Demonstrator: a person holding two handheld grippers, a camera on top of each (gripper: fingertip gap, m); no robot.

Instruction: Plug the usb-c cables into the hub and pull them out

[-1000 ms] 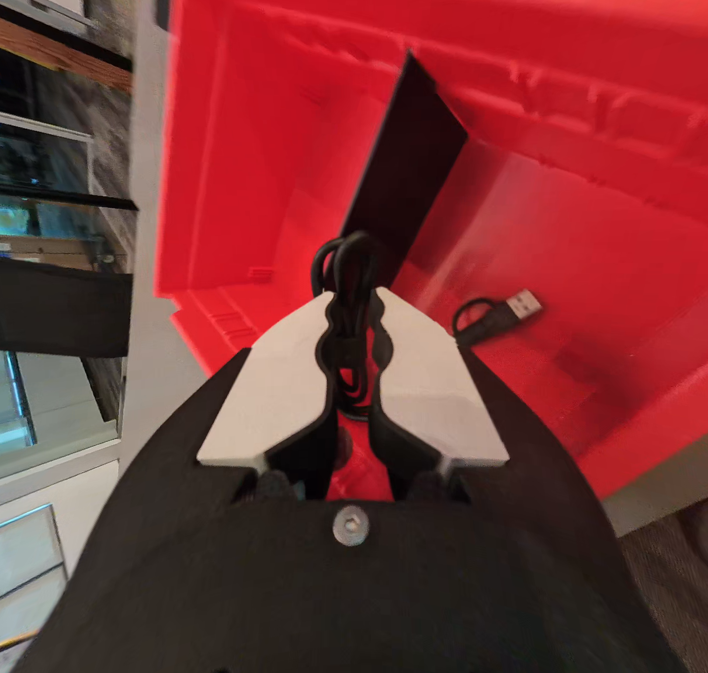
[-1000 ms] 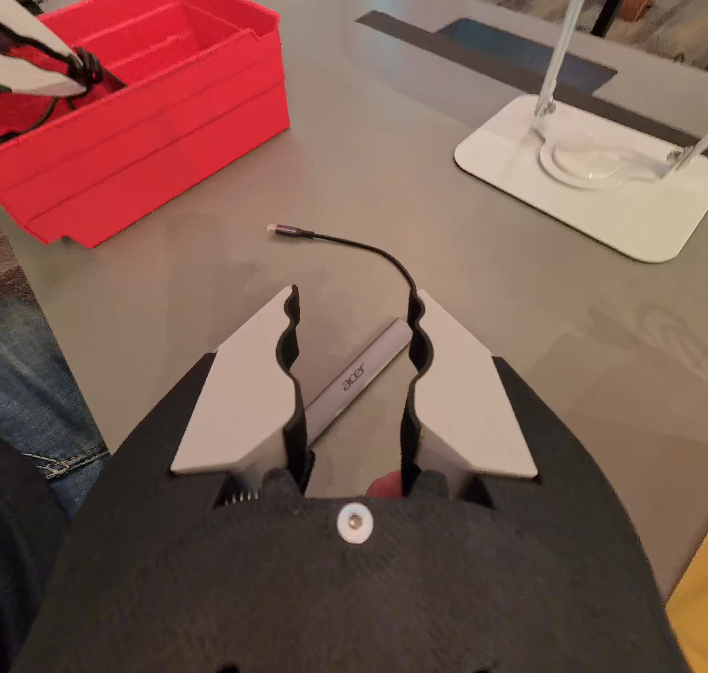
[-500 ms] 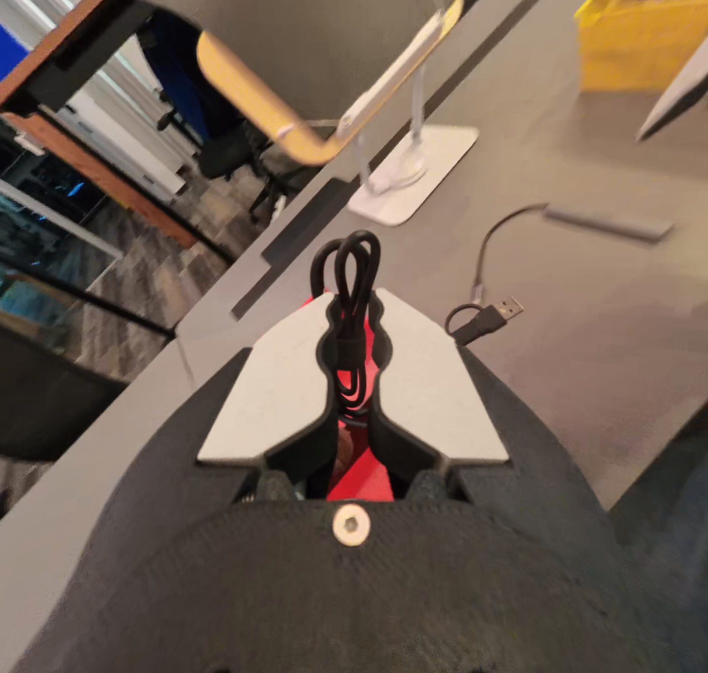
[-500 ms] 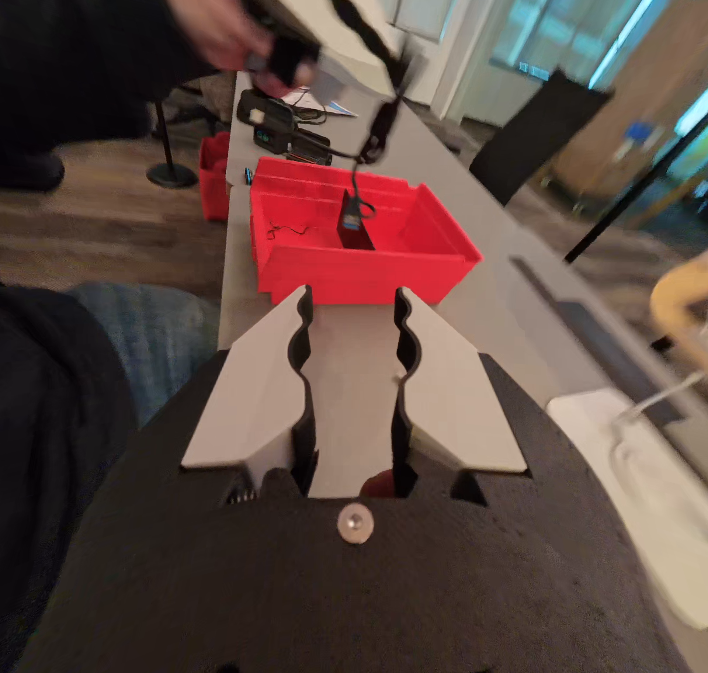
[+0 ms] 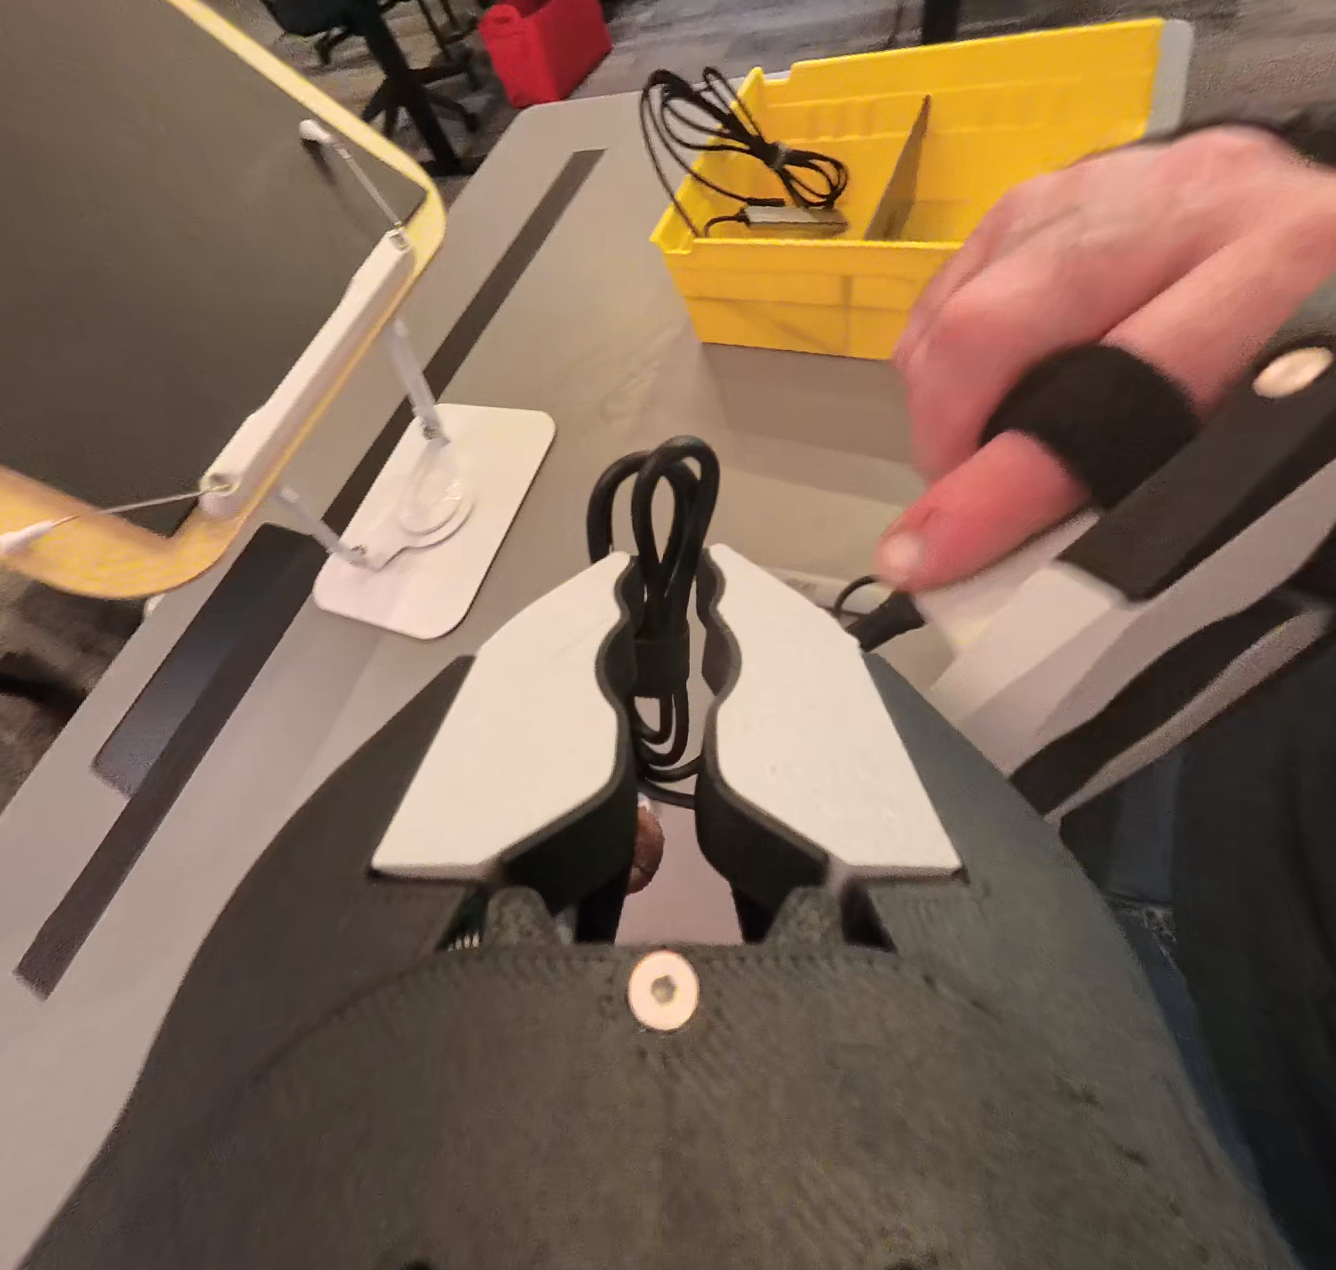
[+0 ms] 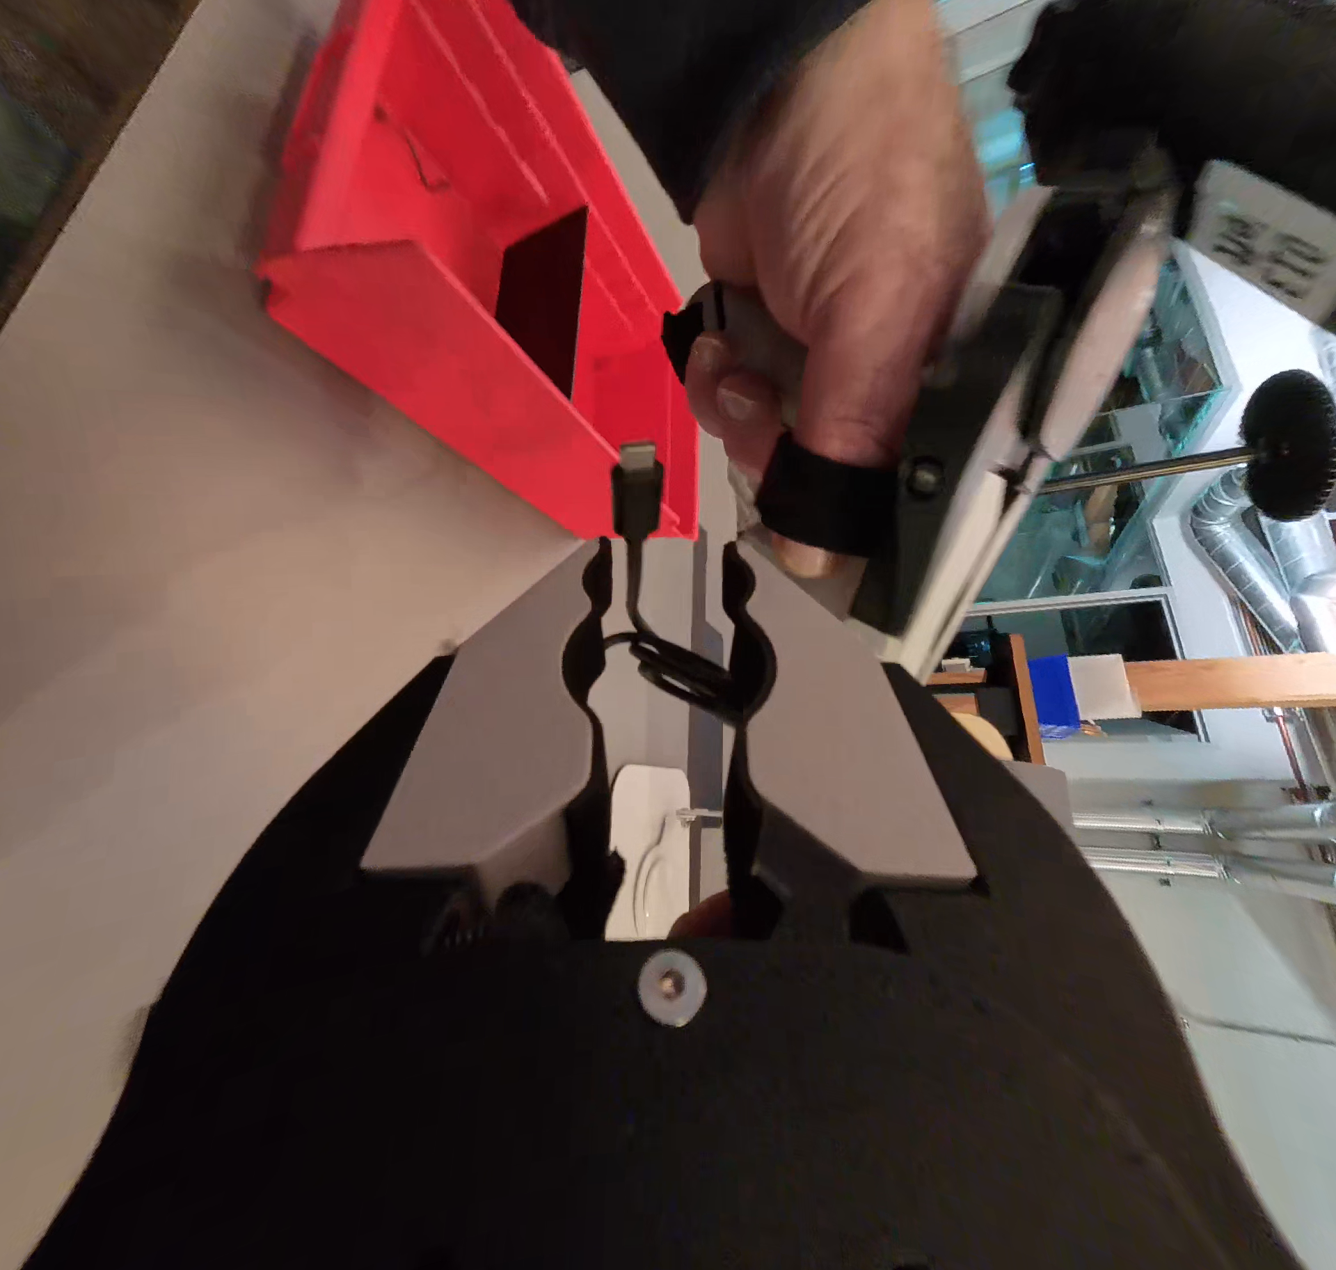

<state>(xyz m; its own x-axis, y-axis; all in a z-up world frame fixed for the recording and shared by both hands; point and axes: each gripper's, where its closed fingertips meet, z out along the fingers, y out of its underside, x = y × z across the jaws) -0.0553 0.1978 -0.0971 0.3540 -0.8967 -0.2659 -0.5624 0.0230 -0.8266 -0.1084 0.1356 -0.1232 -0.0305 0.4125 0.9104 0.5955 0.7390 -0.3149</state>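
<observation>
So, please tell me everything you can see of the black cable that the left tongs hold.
The black cable is thin and rubbery-looking, coiled into a small bundle with a black strap round its middle. The left tongs are shut on the bundle, loops sticking out past the tips. One free end hangs loose, its plug between the open right tongs, untouched.

Likely an office or lab workspace: grey desk (image 5: 636,382) with desk lamp (image 5: 434,512), yellow parts bin (image 5: 795,295), office chairs upper left, glass partitions at blurred right edge.
</observation>
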